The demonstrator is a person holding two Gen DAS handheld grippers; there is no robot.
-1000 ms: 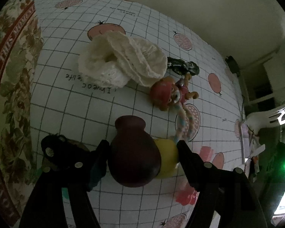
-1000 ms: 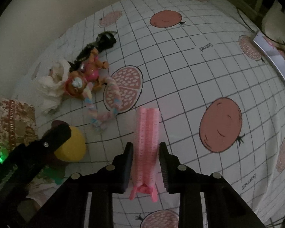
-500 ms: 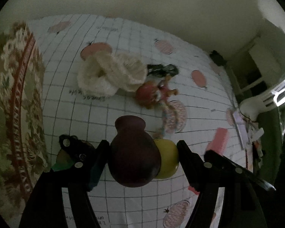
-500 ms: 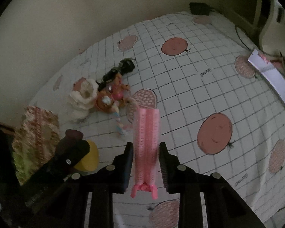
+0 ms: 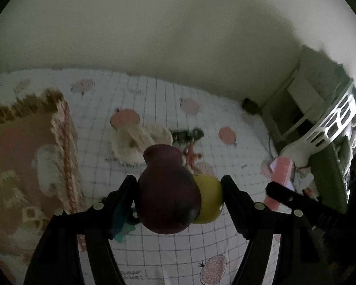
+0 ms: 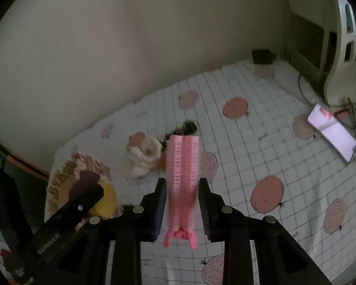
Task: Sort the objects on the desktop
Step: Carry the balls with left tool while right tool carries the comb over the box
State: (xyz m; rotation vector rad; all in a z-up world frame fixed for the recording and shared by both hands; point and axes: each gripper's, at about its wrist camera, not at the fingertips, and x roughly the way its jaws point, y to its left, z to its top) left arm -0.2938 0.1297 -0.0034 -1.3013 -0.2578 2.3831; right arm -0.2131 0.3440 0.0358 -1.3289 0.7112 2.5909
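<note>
A dark maroon and yellow toy [image 5: 173, 199] is clamped in the left gripper [image 5: 178, 197] above the gridded tablecloth [image 5: 154, 249]; a pink hair roller [image 6: 182, 182] is gripped between the right gripper's [image 6: 182, 204] fingers, held above the cloth, near a cream knitted item [image 6: 144, 154].

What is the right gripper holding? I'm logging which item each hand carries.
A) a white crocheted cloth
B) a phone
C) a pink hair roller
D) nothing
C: in the right wrist view the right gripper is shut on the pink hair roller, which stands up between its fingers, while the white crocheted cloth and the phone lie on the table.
</note>
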